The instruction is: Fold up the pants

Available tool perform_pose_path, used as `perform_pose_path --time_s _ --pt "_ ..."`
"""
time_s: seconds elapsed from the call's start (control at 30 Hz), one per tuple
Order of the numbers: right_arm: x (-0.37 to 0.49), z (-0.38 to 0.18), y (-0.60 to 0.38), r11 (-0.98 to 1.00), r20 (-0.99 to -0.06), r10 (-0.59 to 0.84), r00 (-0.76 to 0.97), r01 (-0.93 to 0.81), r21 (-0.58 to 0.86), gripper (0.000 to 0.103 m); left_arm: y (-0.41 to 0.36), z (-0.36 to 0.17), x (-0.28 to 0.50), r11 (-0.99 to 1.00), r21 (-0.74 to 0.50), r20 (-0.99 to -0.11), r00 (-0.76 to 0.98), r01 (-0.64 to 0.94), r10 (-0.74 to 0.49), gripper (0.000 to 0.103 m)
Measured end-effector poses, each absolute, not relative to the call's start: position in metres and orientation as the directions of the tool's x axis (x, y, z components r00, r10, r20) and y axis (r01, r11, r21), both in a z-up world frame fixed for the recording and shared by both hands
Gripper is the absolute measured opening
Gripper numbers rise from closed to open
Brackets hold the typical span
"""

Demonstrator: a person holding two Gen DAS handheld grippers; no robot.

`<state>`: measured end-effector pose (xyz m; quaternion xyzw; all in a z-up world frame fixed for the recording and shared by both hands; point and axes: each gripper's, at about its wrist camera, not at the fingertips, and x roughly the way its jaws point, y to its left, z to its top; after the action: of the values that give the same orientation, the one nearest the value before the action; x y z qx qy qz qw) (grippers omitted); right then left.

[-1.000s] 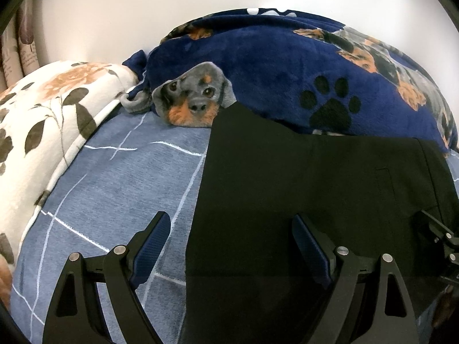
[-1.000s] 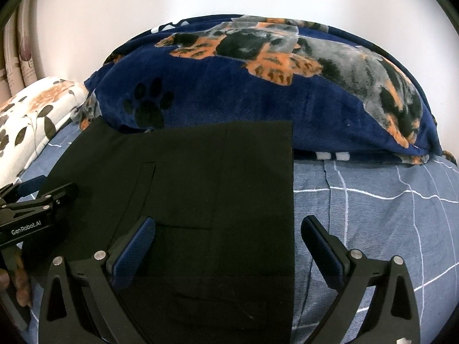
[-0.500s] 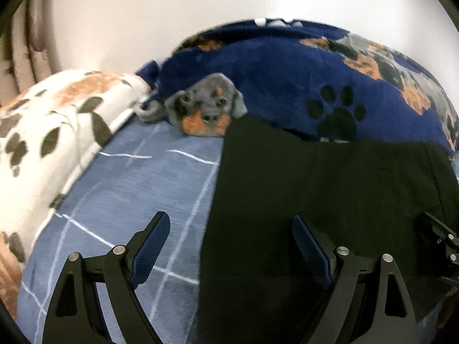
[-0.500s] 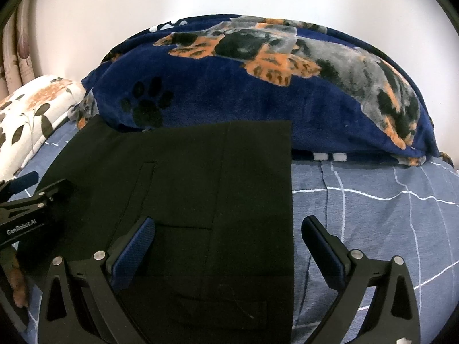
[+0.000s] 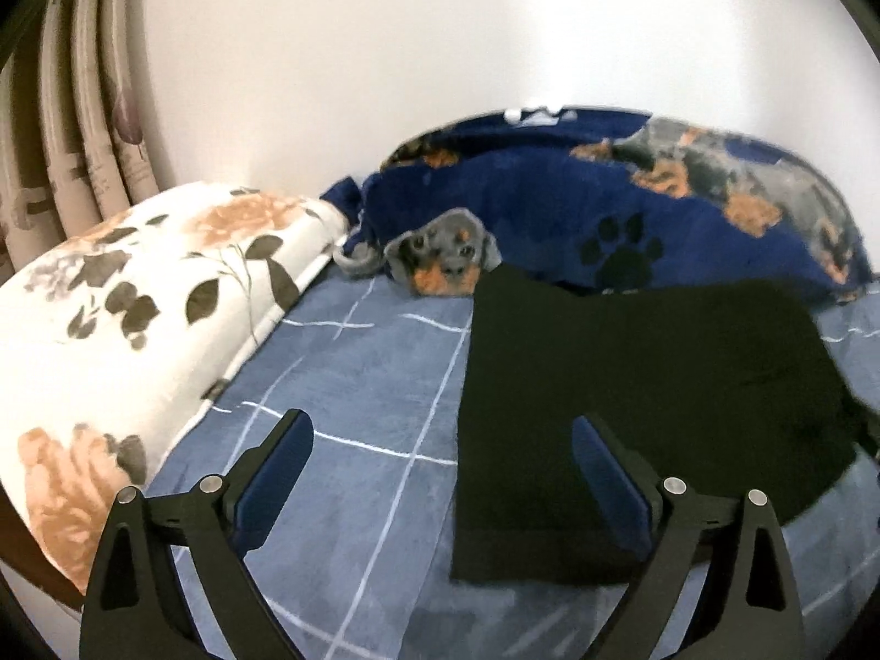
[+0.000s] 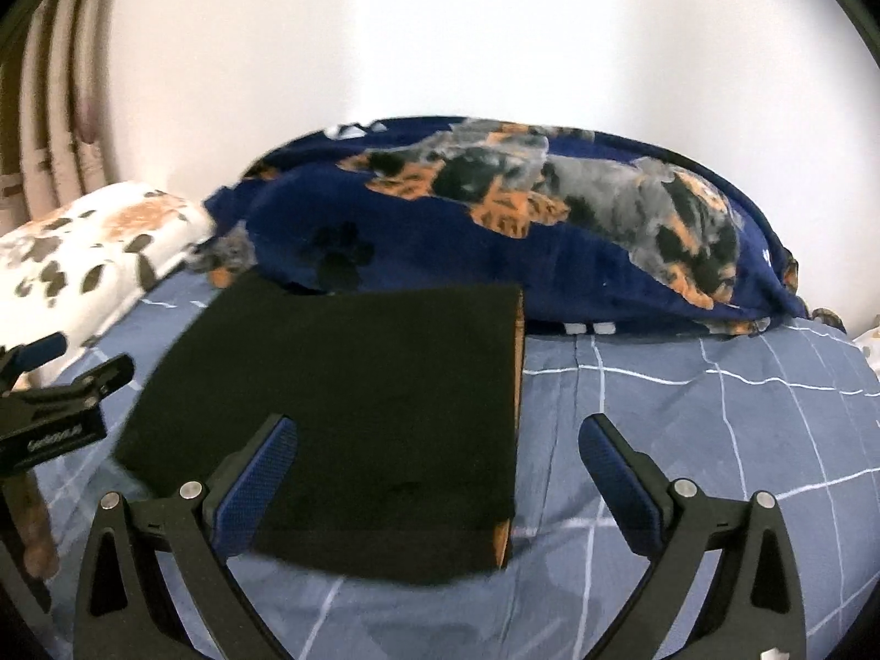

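White lettering on the side of the left gripper (image 6: 52, 429), left of the black pants (image 6: 352, 412); too blurred to read. No other text, label or number legible.

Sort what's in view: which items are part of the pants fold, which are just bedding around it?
In the job:
black pants, folded flat on the blue checked sheet
left gripper, open
right gripper, open

Lying about:
dog-print blanket
floral pillow
curtain
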<state>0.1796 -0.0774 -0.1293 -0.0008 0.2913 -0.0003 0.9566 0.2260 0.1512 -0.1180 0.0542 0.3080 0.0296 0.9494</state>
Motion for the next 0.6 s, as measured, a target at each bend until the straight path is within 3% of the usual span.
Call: perform_pose_path --time_s 0.3,0.47,0.6 --pt "0.121 -0.104 -0.074 0.997 -0.528 0.067 0.847 -0.044 0.056 0.102 0.13 -0.068 0.161 0.978 0.207 -0.469 0.876 -0.016 0.113 0.101" --pt "0.093 -0.085 -0.082 0.996 -0.493 0.078 0.866 -0.049 0.07 0.103 0.126 -0.041 0.13 0.983 0.181 -0.448 0.891 0.017 0.067 0.103" --pt "0.071 -0.067 -0.089 0.996 -0.457 0.079 0.886 -0.054 0.067 0.103 0.125 -0.017 0.105 0.989 0.148 -0.375 0.926 0.018 0.039 0.103"
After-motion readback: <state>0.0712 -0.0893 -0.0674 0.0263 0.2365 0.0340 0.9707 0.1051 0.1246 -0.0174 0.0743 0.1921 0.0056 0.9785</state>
